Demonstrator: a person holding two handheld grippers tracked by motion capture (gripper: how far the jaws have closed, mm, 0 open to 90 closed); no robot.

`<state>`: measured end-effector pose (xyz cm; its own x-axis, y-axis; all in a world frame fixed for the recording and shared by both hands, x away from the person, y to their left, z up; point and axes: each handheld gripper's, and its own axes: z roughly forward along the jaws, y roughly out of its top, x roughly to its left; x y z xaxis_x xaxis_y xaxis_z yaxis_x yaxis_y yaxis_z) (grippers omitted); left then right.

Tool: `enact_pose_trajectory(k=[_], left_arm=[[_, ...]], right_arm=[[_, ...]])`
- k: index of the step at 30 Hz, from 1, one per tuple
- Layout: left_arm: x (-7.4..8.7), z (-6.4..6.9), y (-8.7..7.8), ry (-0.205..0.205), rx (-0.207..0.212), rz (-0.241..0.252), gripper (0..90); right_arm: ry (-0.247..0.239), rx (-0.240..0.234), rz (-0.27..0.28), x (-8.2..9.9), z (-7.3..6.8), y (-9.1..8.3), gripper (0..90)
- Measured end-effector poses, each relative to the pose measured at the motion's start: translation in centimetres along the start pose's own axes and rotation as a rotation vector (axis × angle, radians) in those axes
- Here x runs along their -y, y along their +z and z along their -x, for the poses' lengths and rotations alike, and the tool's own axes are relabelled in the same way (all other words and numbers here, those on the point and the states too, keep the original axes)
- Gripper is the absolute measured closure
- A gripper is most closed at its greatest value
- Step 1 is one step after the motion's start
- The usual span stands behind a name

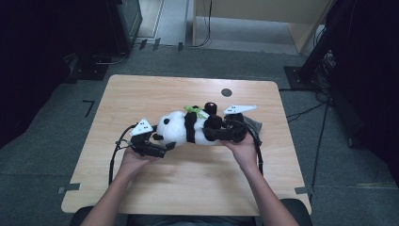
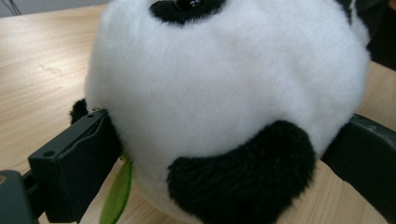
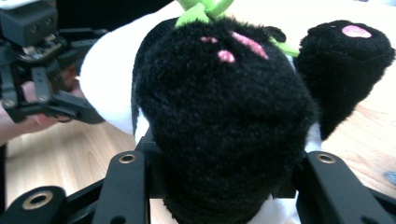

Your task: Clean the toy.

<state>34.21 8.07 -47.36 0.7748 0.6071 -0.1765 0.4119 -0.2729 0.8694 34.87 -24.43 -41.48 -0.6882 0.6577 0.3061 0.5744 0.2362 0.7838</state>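
Note:
A black and white plush panda (image 1: 181,128) with a green ribbon (image 1: 194,110) at its neck lies stretched sideways over the wooden table (image 1: 188,188), between my two grippers. My left gripper (image 1: 162,141) is shut on its round white head (image 2: 224,84), one jaw against each side. My right gripper (image 1: 214,132) is shut on one black foot (image 3: 224,116), which bulges between the jaws. The other foot (image 3: 345,60), with a pink pad, sticks out free beside it. In the right gripper view the left gripper (image 3: 37,60) shows at the far end of the toy.
A small dark round hole (image 1: 226,92) sits in the table's far part. A dark flat object (image 1: 255,125) lies on the table just beyond my right hand. Cables trail from both grippers. Grey floor, dark cabinets and a stand surround the table.

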Motion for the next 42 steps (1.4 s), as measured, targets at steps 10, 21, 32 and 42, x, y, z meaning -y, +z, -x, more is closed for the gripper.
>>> enact_pose_trajectory(k=[10, 21, 32, 42], left_arm=[[0.0, 0.5, 1.0, 0.01, -0.1, -0.044, 24.6], [-1.7, 0.1, -1.3, -0.03, -0.07, -0.066, 46.1], [-2.8, 0.2, -2.0, -0.109, 0.011, -0.099, 44.1], [-2.8, 0.6, -1.8, -0.153, 0.006, -0.153, 43.9]], right_arm=[[0.01, -0.022, -0.01, 0.0, -0.6, 0.9, 55.0], [-0.106, -0.077, 0.093, 0.8, 0.1, 0.5, 22.2], [-0.282, -0.024, 0.121, 2.4, -0.9, 1.4, 2.2], [-0.352, 0.135, 0.041, 3.5, -1.7, 4.1, 14.6]])
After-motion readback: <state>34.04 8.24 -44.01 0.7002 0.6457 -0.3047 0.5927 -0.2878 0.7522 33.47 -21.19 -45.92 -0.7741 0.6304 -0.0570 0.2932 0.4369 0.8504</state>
